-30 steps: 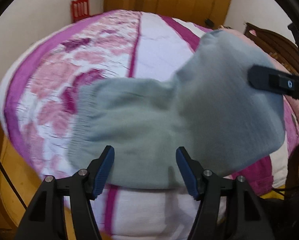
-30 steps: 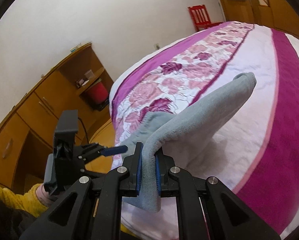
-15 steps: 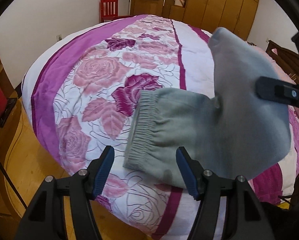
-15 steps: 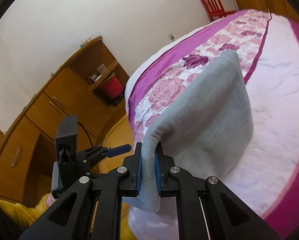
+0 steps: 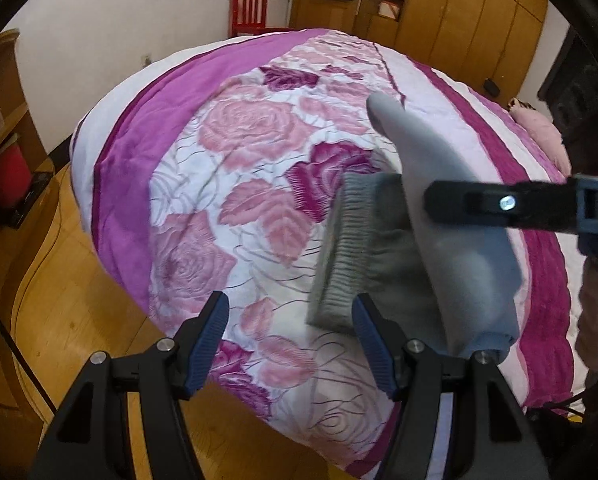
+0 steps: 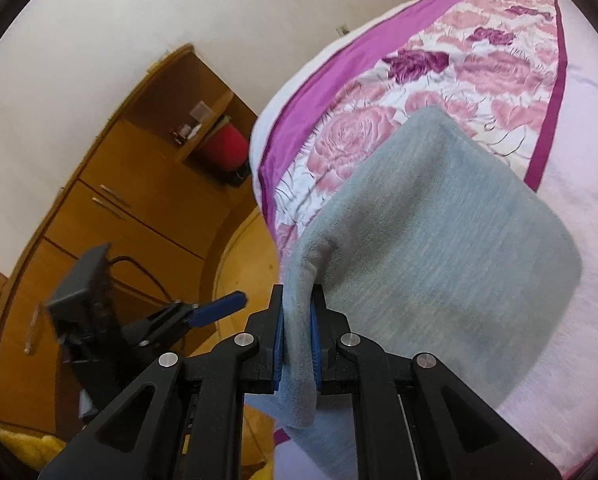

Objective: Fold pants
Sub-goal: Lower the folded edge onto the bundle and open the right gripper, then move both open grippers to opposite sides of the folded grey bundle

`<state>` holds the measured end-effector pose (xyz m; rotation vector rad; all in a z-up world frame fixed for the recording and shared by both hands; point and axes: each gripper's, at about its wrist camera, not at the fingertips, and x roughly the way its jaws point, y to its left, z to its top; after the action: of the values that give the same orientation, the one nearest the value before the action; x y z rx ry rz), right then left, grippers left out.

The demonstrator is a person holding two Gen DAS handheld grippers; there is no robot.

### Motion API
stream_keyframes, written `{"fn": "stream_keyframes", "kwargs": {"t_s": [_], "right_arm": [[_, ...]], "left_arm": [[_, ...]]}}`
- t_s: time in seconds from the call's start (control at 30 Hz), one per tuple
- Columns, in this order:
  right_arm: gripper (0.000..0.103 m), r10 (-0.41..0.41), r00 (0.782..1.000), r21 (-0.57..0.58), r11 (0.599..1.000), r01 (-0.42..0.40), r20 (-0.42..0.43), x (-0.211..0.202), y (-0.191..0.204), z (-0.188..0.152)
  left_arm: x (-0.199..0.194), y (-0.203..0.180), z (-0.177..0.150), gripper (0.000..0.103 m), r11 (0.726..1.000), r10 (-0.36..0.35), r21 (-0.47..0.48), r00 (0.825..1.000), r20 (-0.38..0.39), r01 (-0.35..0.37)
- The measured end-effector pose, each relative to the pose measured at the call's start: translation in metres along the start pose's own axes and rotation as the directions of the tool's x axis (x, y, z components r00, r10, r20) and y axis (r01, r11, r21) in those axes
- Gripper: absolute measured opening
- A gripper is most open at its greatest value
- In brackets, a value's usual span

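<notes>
Pants [image 6: 439,240] hem hidden in right gripper [image 6: 297,344].

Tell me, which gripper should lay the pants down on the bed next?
Probably the right gripper. It is shut on the grey pants, holding part of them lifted above the bed. The left gripper is open, gripping nothing.

The grey fleece pants [image 5: 383,256] lie on the right of the left wrist frame. Their ribbed elastic waistband [image 5: 345,252] rests flat at centre right, and a folded layer rises over it, up to a rounded tip above centre. In the right wrist view the pants [image 6: 439,232] fill the centre right, one edge bunched and lifted at lower centre.
</notes>
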<state>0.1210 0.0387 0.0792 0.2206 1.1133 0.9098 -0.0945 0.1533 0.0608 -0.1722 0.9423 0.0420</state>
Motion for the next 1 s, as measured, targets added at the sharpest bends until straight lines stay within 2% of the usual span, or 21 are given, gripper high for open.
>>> {"fn": "stream_keyframes", "kwargs": {"t_s": [0.07, 0.17, 0.27, 0.4, 0.47, 0.53, 0.67, 0.87, 0.97, 1.0], "right_arm": [[0.013, -0.029, 0.999, -0.005, 1.0, 0.029, -0.013, 0.013, -0.001, 0.001], [0.021, -0.009, 0.999, 0.021, 1.0, 0.01, -0.031, 0.021, -0.004, 0.002], [0.022, 0.026, 1.0, 0.037, 0.999, -0.026, 0.002, 0.012, -0.004, 0.002], [0.023, 0.035, 0.997, 0.047, 0.998, -0.038, 0.063, -0.015, -0.006, -0.001], [0.024, 0.003, 0.997, 0.045, 0.999, -0.006, 0.08, -0.029, -0.009, -0.006], [0.024, -0.062, 0.994, 0.035, 0.998, 0.06, 0.091, -0.04, -0.011, -0.011], [0.024, -0.178, 0.978, 0.033, 0.984, 0.175, 0.107, -0.059, -0.022, -0.03], [0.024, -0.236, 0.967, 0.065, 0.971, 0.231, 0.094, -0.072, -0.041, -0.055], [0.024, -0.238, 0.967, 0.055, 0.971, 0.234, 0.092, -0.075, -0.043, -0.063], [0.024, -0.231, 0.969, 0.049, 0.973, 0.227, 0.09, -0.074, -0.042, -0.065]], "left_arm": [[0.002, 0.005, -0.001, 0.067, 1.0, 0.006, -0.011, 1.0, -0.004, -0.006], [0.002, 0.01, -0.003, 0.068, 1.0, 0.011, -0.024, 1.0, -0.01, -0.012], [0.001, 0.014, -0.004, 0.067, 0.999, 0.02, -0.029, 1.0, -0.007, -0.02], [-0.007, 0.016, -0.003, 0.068, 0.999, 0.031, -0.033, 0.999, 0.012, -0.031], [-0.012, 0.016, -0.001, 0.068, 0.999, 0.029, -0.036, 0.999, 0.025, -0.028], [-0.018, 0.014, 0.001, 0.068, 0.999, 0.028, -0.031, 0.999, 0.04, -0.027], [-0.035, 0.008, 0.008, 0.068, 1.0, 0.025, -0.012, 0.997, 0.078, -0.024], [-0.048, -0.011, 0.018, 0.068, 0.999, -0.048, 0.015, 0.994, 0.101, 0.047], [-0.045, -0.025, 0.021, 0.067, 0.996, -0.088, 0.037, 0.991, 0.099, 0.085], [-0.043, -0.029, 0.022, 0.064, 0.995, -0.098, 0.043, 0.99, 0.098, 0.095]]}}
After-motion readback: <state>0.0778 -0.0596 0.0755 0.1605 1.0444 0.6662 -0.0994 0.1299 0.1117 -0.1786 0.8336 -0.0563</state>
